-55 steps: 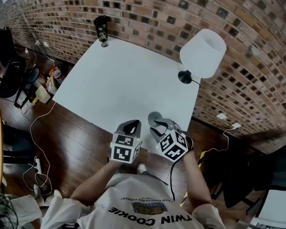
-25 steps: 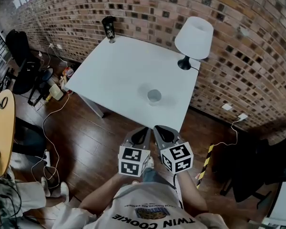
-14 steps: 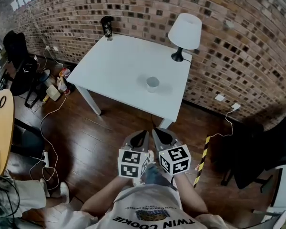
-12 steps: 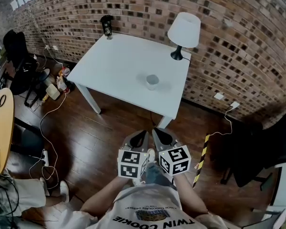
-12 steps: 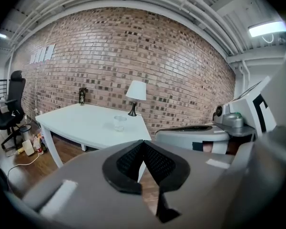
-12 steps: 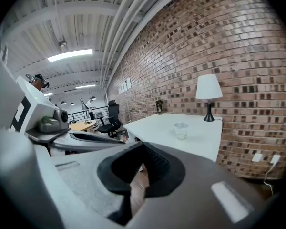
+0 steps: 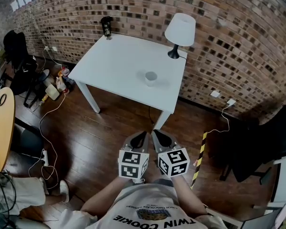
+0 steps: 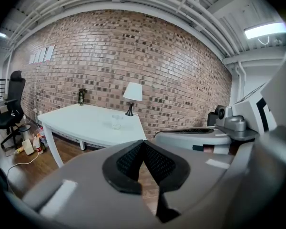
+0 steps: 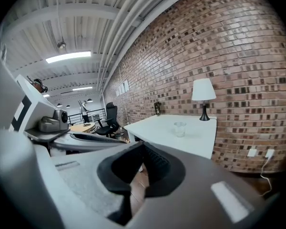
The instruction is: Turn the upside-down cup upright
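Note:
A small clear cup [image 7: 150, 77] stands on the white table [image 7: 119, 70] toward its near right side; it also shows in the left gripper view as the cup [image 8: 116, 122] and in the right gripper view as the cup [image 9: 180, 129], mouth up. Both grippers are held side by side over the wooden floor, well short of the table. My left gripper [image 7: 139, 138] is shut with nothing in it, jaws meeting at a point. My right gripper [image 7: 158, 137] is shut and empty too.
A white lamp [image 7: 179, 31] stands at the table's far right corner and a dark tumbler [image 7: 106, 26] at its far left corner. A brick wall [image 7: 219, 42] runs behind. Black chairs [image 7: 14, 51] and cables [image 7: 45, 123] lie at the left, another chair [image 7: 267, 142] at the right.
The person has stepped back from the table: cup, lamp and table now sit farther away and smaller. Both grippers stay shut, close together over the floor.

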A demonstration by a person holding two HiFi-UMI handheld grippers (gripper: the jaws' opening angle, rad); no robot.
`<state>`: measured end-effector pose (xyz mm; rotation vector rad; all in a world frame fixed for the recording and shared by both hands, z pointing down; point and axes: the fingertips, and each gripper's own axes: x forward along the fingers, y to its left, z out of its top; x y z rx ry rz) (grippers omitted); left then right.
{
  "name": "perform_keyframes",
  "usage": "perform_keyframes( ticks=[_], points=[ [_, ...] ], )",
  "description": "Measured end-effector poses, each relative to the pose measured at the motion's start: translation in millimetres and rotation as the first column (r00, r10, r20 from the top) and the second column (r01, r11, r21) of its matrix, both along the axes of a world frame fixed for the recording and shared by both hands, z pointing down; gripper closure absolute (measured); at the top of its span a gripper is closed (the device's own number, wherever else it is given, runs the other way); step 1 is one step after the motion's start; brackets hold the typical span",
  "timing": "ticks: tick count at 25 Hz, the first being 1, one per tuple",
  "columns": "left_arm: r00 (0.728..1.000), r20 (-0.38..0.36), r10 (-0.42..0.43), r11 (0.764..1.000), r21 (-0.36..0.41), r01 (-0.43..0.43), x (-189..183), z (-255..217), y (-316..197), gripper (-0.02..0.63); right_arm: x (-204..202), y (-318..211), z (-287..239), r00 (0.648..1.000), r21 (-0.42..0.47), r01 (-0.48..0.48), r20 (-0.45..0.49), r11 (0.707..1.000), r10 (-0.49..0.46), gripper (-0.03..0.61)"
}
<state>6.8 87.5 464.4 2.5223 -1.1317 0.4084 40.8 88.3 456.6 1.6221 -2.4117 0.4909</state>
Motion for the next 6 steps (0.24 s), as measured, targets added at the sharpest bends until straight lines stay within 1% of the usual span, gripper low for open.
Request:
perform_keyframes(
  ticks=[6],
  points=[
    [1.0,0.001,0.003,1.0,0.002,-0.003,-4.5,-2.7,7.3,0.611,-3.0,5.1,-3.2,1.0,0.0,-0.016,0.009,1.0,0.016,0.575]
  ],
)
